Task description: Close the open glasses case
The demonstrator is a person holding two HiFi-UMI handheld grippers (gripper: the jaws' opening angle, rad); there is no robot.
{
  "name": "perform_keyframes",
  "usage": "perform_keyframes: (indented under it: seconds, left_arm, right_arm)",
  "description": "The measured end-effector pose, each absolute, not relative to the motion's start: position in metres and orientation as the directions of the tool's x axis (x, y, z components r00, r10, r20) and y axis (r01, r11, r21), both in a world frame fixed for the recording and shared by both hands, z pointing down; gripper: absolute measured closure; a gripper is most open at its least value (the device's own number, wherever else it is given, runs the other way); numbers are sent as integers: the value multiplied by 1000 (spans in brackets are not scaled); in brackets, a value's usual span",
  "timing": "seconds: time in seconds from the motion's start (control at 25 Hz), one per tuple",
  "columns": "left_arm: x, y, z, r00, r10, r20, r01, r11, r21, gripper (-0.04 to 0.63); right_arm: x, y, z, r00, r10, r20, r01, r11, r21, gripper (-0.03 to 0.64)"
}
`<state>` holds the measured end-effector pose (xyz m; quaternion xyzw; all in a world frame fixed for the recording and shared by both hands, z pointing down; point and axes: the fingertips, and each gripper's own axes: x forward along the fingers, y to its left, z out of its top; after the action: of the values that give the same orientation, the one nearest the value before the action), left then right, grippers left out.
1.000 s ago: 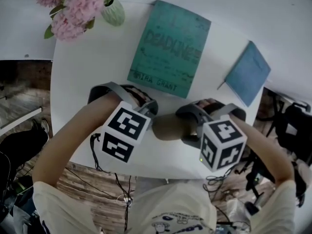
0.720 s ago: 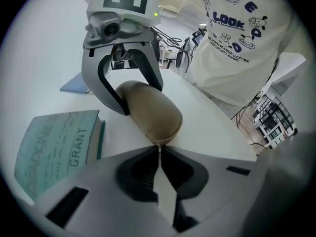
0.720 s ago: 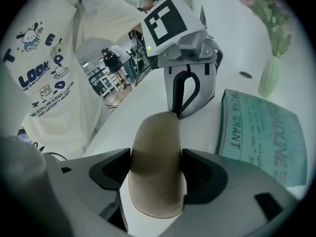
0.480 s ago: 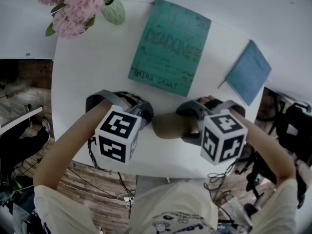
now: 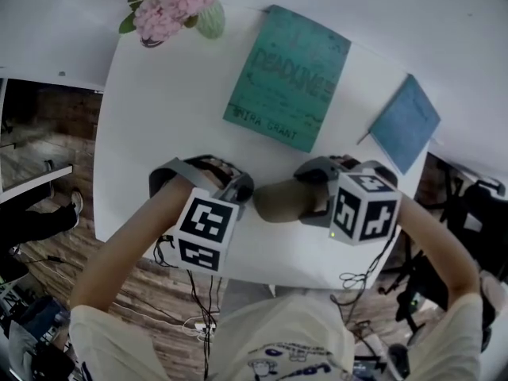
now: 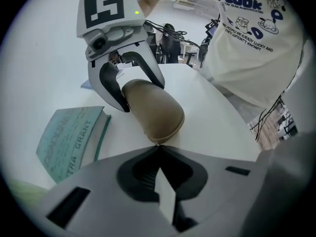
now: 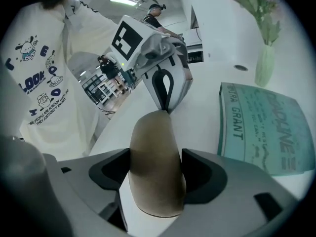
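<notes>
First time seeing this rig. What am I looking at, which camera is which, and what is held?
No robot here: a person holds a two-jaw gripper in each hand. The top-down picture comes from a camera on the person's head; the other two cameras ride on the grippers and look along their jaws. On the white table are a teal book, a blue notebook, a vase of pink flowers and a brown glasses case. The right gripper is clamped on one end of the case. The left gripper has its jaws shut, tips at the case's other end. The case looks closed.
</notes>
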<state>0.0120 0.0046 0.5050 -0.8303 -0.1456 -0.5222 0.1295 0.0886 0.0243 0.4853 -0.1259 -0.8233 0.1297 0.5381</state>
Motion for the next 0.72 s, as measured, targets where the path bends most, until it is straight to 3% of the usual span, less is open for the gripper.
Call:
perform_keyframes:
  seconds: [0.16, 0.36, 0.72]
  left_arm:
    - [9, 12, 505, 425, 73, 902, 313, -947, -70, 594]
    - [10, 53, 506, 472, 124, 873, 238, -971, 10, 594]
    - [26, 73, 504, 536, -121, 835, -233, -972, 9, 594]
  right_arm:
    - [88, 27, 486, -368, 356, 859, 74, 932, -354, 301]
    - [89, 27, 488, -355, 357, 864, 69, 932, -357, 301]
    - [88, 30, 487, -377, 314, 871, -47, 933, -357, 299]
